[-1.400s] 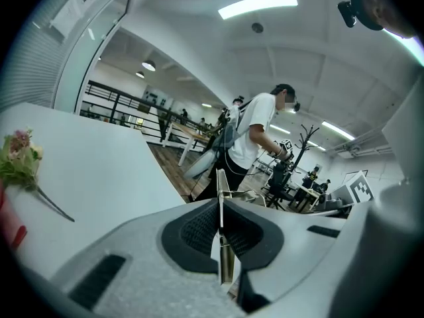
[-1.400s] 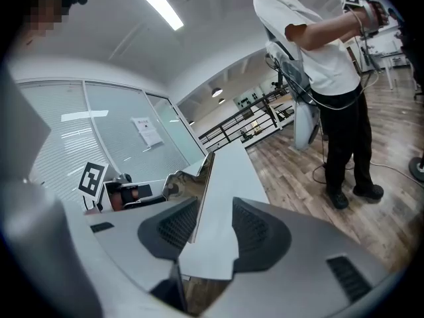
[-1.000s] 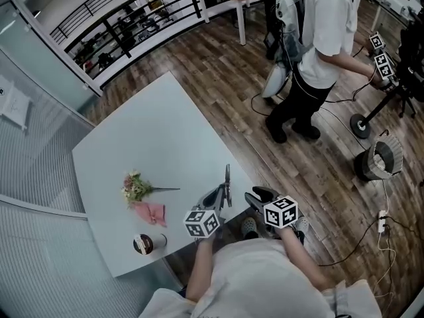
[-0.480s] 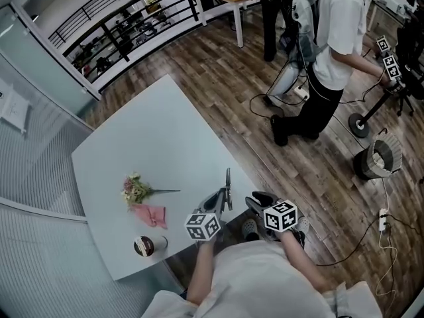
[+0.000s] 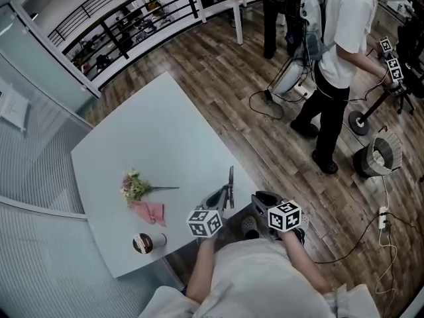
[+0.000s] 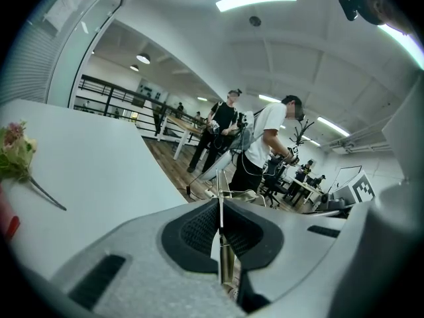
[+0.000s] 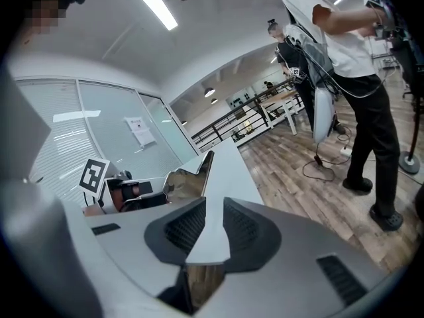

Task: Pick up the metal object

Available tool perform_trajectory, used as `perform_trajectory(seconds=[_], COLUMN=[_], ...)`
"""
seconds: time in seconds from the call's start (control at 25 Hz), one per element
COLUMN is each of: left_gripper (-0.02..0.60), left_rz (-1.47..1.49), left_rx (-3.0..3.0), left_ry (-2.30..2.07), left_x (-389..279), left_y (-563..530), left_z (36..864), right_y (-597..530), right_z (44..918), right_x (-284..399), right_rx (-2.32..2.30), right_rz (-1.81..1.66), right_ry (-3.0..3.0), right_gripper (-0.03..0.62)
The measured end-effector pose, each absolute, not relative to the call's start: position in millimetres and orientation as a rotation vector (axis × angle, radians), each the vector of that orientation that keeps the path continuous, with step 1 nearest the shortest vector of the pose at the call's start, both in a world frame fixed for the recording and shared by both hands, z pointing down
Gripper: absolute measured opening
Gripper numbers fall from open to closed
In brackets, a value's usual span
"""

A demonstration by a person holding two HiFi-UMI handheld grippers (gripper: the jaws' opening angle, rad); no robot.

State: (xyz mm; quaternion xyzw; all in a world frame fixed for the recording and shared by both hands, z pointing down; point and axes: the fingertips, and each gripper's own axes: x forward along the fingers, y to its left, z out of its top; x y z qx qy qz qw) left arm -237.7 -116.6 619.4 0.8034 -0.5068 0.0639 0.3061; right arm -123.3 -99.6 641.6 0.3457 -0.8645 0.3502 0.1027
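The metal object [image 5: 229,181] is a thin shiny blade standing on edge over the near edge of the white table [image 5: 165,131]. My left gripper [image 5: 222,197] is shut on its lower end. In the left gripper view the metal object [image 6: 220,194] runs edge-on between the pads of the left gripper [image 6: 220,212]. My right gripper [image 5: 262,201] hovers just off the table's corner, to the right of the blade. In the right gripper view the right gripper [image 7: 213,227] has just been closing. Its jaws stand partly apart with nothing between them, and the metal object [image 7: 187,177] lies to their left.
A small flower bunch [image 5: 136,187], a pink cloth [image 5: 150,212] and a paper cup [image 5: 142,244] lie on the table's left part. On the wooden floor, people stand to the right [image 5: 338,45], with cables and a round woven basket [image 5: 383,156] nearby.
The person in the white shirt has stepped further right across the floor. Both grippers have stayed almost where they were, the left still holding the blade.
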Motion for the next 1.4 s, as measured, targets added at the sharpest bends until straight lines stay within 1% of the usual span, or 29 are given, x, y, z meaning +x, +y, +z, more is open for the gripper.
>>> perform_trajectory(seconds=[0.4, 0.64, 1.12, 1.4], left_gripper=[0.011, 0.011, 0.011, 0.011], left_rz=[0.164, 0.143, 0.117, 0.107], left_rx=[2.125, 2.142, 2.121, 2.134], left_ry=[-1.342, -1.318, -1.331, -1.319], left_x=[-240.6, -231.1, -247.4, -242.1], left_y=[-121.2, -125.6, -118.6, -124.4], left_z=[618.8, 618.9, 621.5, 616.6], right_y=[-104.7, -104.2, -97.2, -101.0], right_z=[639.2, 643.0, 655.9, 651.4], right_x=[-124.4, -112.7, -129.6, -128.3], right_rx=[1.038, 1.075, 1.058, 1.058], right_rz=[1.023, 1.019, 1.038, 1.017], right_ry=[-2.543, -2.516, -2.465, -2.461], right_gripper=[0.032, 0.000, -0.003, -0.003])
